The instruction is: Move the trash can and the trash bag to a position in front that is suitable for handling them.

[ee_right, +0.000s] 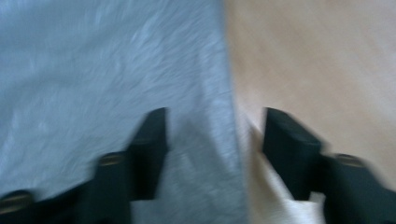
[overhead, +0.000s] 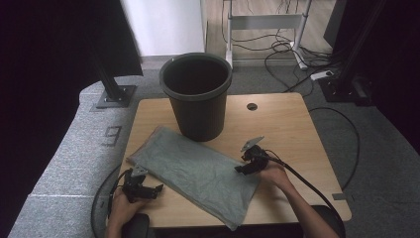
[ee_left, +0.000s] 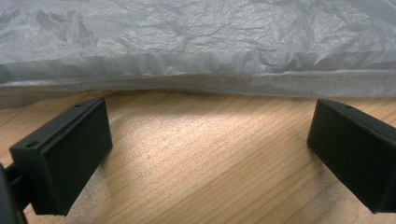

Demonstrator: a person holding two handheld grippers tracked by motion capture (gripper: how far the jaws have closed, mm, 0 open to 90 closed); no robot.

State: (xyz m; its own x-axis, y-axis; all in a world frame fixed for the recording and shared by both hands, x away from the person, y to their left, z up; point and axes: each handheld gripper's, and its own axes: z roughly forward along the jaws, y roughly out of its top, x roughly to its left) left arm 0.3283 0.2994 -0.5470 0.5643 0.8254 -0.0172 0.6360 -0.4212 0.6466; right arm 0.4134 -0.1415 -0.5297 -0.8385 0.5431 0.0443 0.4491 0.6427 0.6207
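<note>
High view: the grey bag [overhead: 198, 173] lay flat on the table [overhead: 292, 129], long axis slanting from your left gripper [overhead: 148, 190] toward your right gripper [overhead: 243, 168].

Left gripper view: jaws wide apart, the bag's edge just ahead.

Right gripper view: jaws spread, straddling its edge.

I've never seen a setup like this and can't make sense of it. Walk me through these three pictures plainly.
A person sits at a wooden table holding a hand-held gripper in each hand. The high view looks down from above. It shows the left gripper, the right gripper, a grey plastic bag lying flat, and a black bin behind it. The other two pictures come from cameras riding on each gripper. Both have open jaws and hold nothing. The left one faces the bag's edge; the right one straddles another edge, though that picture is blurred.
</note>
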